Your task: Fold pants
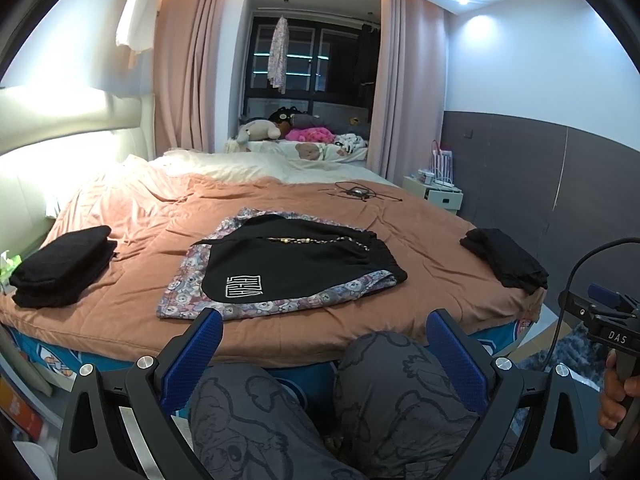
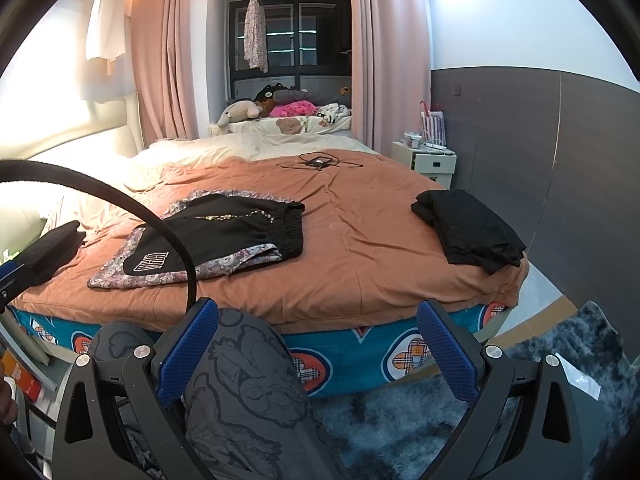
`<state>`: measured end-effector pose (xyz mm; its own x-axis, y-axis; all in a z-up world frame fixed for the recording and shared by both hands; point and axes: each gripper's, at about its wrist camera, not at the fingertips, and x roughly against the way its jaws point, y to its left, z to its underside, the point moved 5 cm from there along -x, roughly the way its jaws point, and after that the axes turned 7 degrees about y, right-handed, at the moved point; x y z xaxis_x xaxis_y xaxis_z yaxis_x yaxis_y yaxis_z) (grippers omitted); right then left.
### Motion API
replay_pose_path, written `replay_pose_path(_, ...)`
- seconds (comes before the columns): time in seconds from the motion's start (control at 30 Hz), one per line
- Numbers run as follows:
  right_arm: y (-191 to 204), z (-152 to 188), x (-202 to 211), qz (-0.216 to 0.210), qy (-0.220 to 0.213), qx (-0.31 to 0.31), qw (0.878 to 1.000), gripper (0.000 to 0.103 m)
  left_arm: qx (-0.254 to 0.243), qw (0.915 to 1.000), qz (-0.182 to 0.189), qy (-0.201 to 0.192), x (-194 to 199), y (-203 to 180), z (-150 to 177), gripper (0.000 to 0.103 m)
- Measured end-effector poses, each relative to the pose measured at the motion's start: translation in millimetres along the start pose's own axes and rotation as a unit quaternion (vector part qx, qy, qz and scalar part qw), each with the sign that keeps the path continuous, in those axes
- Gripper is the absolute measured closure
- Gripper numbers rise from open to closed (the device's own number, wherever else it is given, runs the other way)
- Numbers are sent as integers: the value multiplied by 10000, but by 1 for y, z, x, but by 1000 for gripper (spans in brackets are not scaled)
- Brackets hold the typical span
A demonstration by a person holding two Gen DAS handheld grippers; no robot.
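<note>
Here, label by label:

Black shorts [image 1: 296,264]: at the middle of the left wrist view, lying flat on the orange bedspread [image 1: 400,240]; in the right wrist view they sit left of centre.
Long axis: runs across the frame, lower left to right, tilted slightly up toward the right.
Pointing: the gathered elastic waistband faces the right side of the frame; the rounded leg hem with a white block logo faces lower left.
Look: plain black, a thin gold-coloured chain or trim across the upper part, waistband ruffled, cloth mostly smooth.
Floral garment [image 1: 192,276]: spread directly under the black shorts, its patterned edges showing along the left, bottom and top.
Left black stack [image 1: 64,268]: folded dark clothes at the left edge of the bedspread, well apart from the shorts.
Right black pile [image 1: 506,260]: folded dark cloth near the right corner of the bed.
Left gripper [image 1: 324,340]: bottom of its frame, blue pads spread wide, holding nothing, above the person's grey patterned knees [image 1: 392,384].
Right gripper [image 2: 318,336]: bottom of its frame, fingers likewise wide apart and empty, short of the bed's edge.
Cable [image 2: 120,208]: a black arc crossing the left of the right wrist view.
</note>
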<state>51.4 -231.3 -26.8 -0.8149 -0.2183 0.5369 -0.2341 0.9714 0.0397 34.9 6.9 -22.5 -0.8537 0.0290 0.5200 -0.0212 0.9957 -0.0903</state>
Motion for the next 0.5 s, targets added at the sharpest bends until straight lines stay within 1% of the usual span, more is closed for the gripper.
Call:
replay_pose_path(0.27,3,-3,-5,28,6,35,10000,3,313,9995,-89,-5,-4,31,-4,0)
replay_pose_path(0.5,8,-11,-20,60,86,86,9999,3,653,9973,-326,53,-15,72,-5,0)
